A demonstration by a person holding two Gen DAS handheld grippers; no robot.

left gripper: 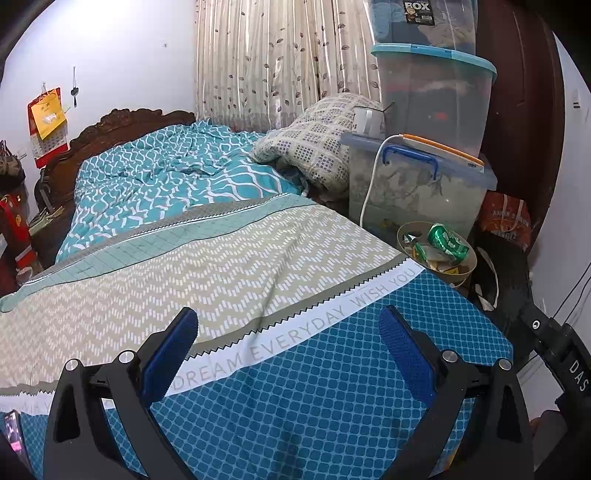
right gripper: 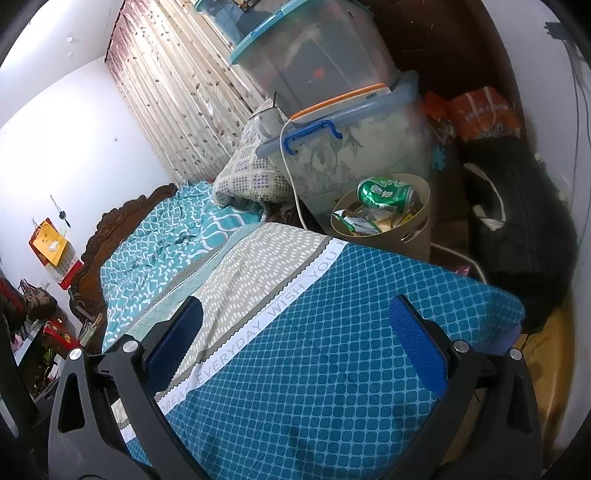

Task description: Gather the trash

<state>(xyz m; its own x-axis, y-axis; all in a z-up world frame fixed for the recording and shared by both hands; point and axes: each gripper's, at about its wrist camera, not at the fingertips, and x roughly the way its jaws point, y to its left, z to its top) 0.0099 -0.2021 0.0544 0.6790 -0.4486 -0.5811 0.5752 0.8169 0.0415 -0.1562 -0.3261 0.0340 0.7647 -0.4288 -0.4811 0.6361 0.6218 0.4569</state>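
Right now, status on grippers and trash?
Left gripper open, empty. Right gripper open, empty. Green can and wrappers in bin beside bed. Nothing blocking.

On the bedsheet [left gripper: 295, 332] in front of you, a white band reads "DREAM EVERYDAY WISH YOU"; your right wrist view shows the same band [right gripper: 258, 325], with the first word partly cut off. High on the top storage box [left gripper: 421, 18], a black label [left gripper: 416, 11] says "BOX". At the right edge of your left view, a black strap [left gripper: 576, 373] carries the letters "DAS". The green can [right gripper: 384, 195] in the bin and the orange bag [right gripper: 480, 114] bear print you cannot read.
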